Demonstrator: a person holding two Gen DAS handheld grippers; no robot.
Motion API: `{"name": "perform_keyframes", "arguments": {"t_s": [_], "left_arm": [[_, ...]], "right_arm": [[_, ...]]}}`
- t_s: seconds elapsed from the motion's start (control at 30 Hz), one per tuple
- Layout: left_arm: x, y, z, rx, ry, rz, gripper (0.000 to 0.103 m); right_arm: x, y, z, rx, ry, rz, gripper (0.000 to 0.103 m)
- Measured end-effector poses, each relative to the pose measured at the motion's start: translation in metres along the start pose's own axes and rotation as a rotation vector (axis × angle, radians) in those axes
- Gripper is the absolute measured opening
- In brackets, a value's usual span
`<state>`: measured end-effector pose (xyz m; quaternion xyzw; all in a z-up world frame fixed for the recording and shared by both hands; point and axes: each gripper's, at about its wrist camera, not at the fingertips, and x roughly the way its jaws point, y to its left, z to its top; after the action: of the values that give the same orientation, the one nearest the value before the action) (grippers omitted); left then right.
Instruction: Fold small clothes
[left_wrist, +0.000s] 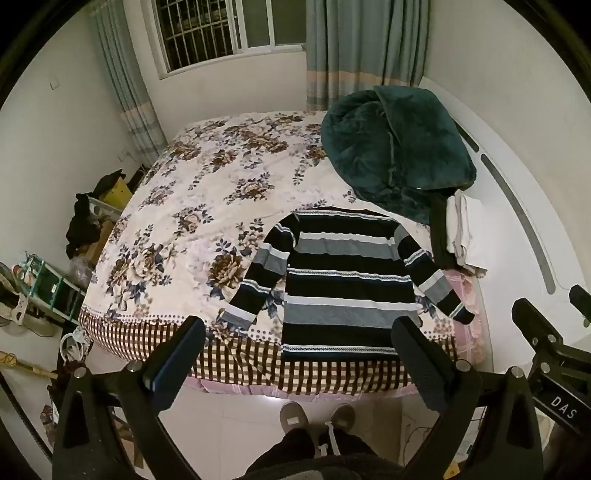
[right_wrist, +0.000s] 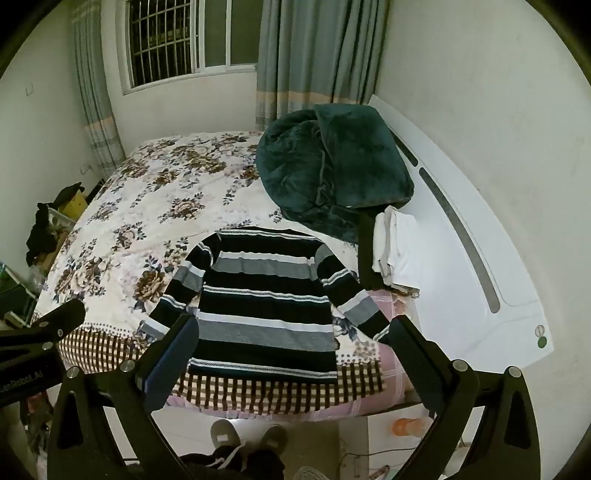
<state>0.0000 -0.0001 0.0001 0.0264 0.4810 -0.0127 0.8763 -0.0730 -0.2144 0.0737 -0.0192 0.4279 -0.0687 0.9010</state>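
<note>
Striped sweater (left_wrist: 343, 284) flat on bed (left_wrist: 192, 206); gripper label reads "DAS", possibly cropped.

Left wrist view: high, at the foot of the bed (left_wrist: 236, 184), well back from it, tilted forward and down; faces the window (left_wrist: 221, 29) wall. Left gripper (left_wrist: 299, 350) fingers frame the lower edge, spread wide; person's slippers (left_wrist: 317, 417) below.

Right wrist view: same height and heading, set further right; takes in more of the white headboard (right_wrist: 461, 236). Right gripper (right_wrist: 291, 350) fingers frame the bottom, likewise spread.

Shared: bed, striped sweater (left_wrist: 343, 291) (right_wrist: 266, 299), green blanket (left_wrist: 395, 155) (right_wrist: 332, 170), window, curtains (left_wrist: 365, 48). Each view catches the other gripper at its edge.
</note>
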Motion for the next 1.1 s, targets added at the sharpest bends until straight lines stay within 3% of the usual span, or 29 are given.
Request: {"name": "perform_keyframes", "arguments": {"t_s": [1.1], "left_arm": [[0.002,0.008,0.009,-0.009,-0.008,-0.003,0.103]], "right_arm": [[0.004,0.012,0.016,-0.010,-0.003,-0.002,0.103]]}}
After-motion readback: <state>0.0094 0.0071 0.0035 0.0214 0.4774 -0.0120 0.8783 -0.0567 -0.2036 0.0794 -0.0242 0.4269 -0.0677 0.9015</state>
